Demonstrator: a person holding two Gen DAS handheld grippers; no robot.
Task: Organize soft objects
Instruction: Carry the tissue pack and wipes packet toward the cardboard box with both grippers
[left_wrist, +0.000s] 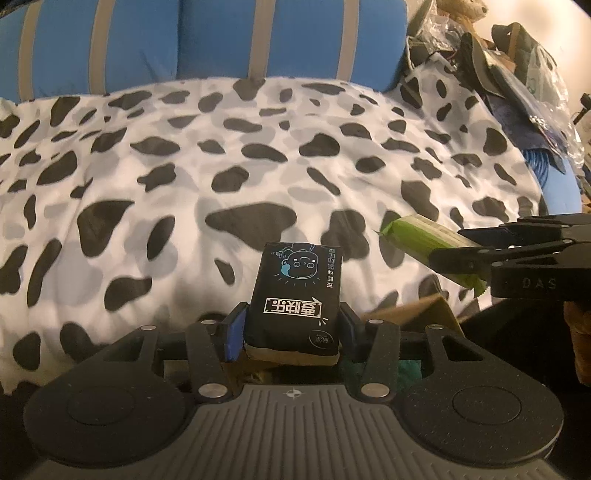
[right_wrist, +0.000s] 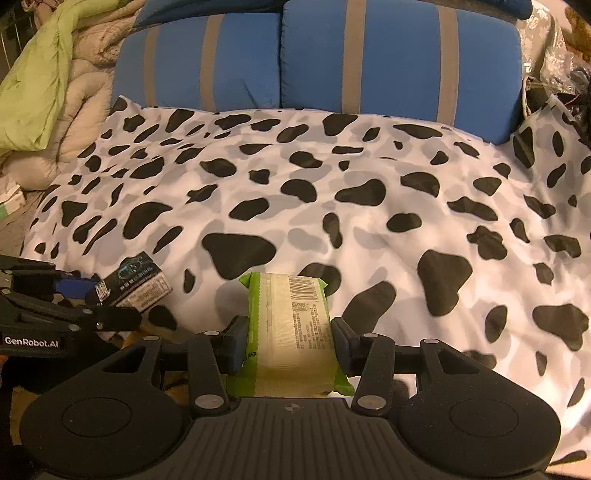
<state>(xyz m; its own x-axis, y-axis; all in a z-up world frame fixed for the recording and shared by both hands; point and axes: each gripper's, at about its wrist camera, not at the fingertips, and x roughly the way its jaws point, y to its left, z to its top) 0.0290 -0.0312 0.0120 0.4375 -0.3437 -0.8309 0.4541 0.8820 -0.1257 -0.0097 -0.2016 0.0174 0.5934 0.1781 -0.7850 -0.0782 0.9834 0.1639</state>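
The left gripper (left_wrist: 293, 325) is clamping a black pack (left_wrist: 295, 295) at lower centre and the right gripper (right_wrist: 286, 341) a green pack (right_wrist: 291, 325), both seemingly hovering over the spotted sheet (right_wrist: 369, 206), so placing is remaining.

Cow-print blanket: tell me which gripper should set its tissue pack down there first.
Either, marginally the right gripper: its green pack faces open blanket; the left gripper grips the black pack.

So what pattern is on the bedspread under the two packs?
White with black and grey cow-style blotches on the bedspread; the right wrist view shows it best.
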